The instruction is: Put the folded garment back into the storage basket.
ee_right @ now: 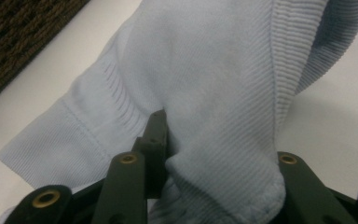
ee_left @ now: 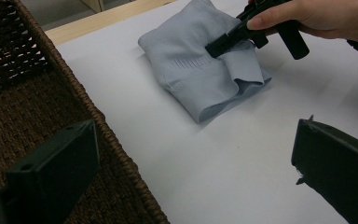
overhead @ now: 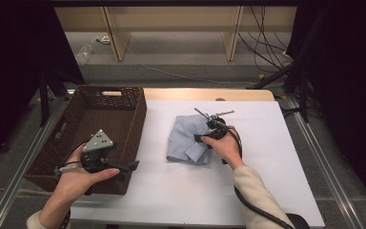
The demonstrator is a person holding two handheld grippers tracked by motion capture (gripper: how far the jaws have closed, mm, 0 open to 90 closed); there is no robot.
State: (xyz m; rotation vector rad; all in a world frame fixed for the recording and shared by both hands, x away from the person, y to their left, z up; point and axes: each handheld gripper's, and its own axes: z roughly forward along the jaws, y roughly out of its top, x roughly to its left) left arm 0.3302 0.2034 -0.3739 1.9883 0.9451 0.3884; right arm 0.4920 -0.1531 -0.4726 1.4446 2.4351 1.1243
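Observation:
A folded light blue garment (overhead: 183, 138) lies on the white table top (overhead: 262, 162), just right of a brown wicker basket (overhead: 138, 121). My right gripper (overhead: 201, 138) rests on the garment's right side, shut on a thick fold of the ribbed fabric (ee_right: 205, 70). The left finger (ee_right: 156, 135) shows, and the other is hidden under cloth. In the left gripper view that gripper (ee_left: 216, 46) presses on the garment (ee_left: 191, 79). My left gripper (overhead: 121, 162) hovers over the basket's front right corner, open and holding nothing, its fingers (ee_left: 56, 168) wide apart.
The basket's woven rim (ee_left: 102, 130) runs right beside the left gripper, and its inside looks bare. A corner of the basket (ee_right: 18, 37) lies close to the garment. Bare white table lies in front of and right of the garment. Cables and shelf legs lie beyond the far edge.

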